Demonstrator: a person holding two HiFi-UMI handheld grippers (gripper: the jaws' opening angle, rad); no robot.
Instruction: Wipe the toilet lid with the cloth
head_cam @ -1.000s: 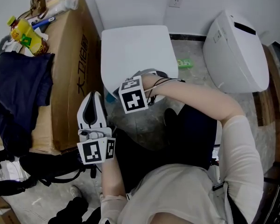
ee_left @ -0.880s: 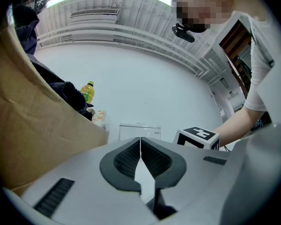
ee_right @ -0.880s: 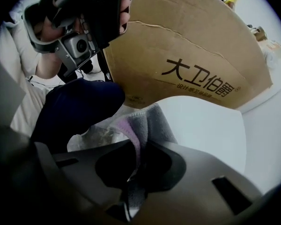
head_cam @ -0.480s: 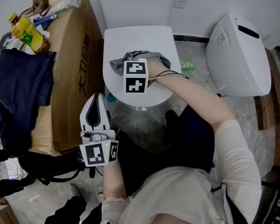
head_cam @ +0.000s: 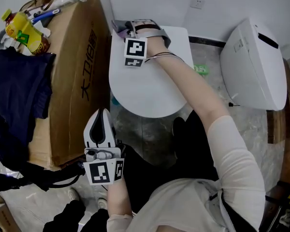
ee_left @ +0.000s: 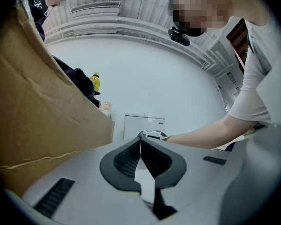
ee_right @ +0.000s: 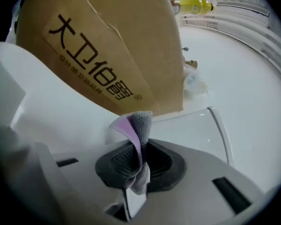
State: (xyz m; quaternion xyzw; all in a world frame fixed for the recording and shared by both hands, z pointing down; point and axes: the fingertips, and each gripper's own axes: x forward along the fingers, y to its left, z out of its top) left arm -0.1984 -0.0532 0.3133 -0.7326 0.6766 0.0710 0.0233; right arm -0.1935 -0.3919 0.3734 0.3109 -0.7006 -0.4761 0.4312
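**Q:** Which tool is carrying the grey-and-lilac microfibre cloth [ee_right: 137,125], and how are its jaws standing?

**A:** The right gripper [ee_right: 139,159] is carrying it. Its two jaws are clamping on a bunched fold of the cloth. One end is sticking up past the jaw tips and the other is hanging out below the pads.

**Q:** Where is the cloth [head_cam: 122,26] sitting on the white oval toilet lid [head_cam: 150,88]?

**A:** It is lying at the far left corner of the lid. The right gripper [head_cam: 131,27] is reaching there with the arm stretching across the lid's right edge. No view is confirming how firmly the cloth is pressing on the lid.

**Q:** What is the left gripper [head_cam: 101,113] doing?

**A:** It is hovering off the lid, past the lid's near left edge, over the grey stone floor [head_cam: 150,134]. In the left gripper view the left gripper [ee_left: 140,142] is showing both jaws closed together, tip to tip, with nothing between them.

**Q:** What is standing around the lid?

**A:** A brown cardboard box [head_cam: 72,81] with printed characters is standing just beside the lid's left edge. A yellow plastic bottle [head_cam: 20,30] and a dark blue fabric garment [head_cam: 19,93] are resting on top of the box. A second white ceramic toilet [head_cam: 253,64] is lying well apart from the lid's right edge.
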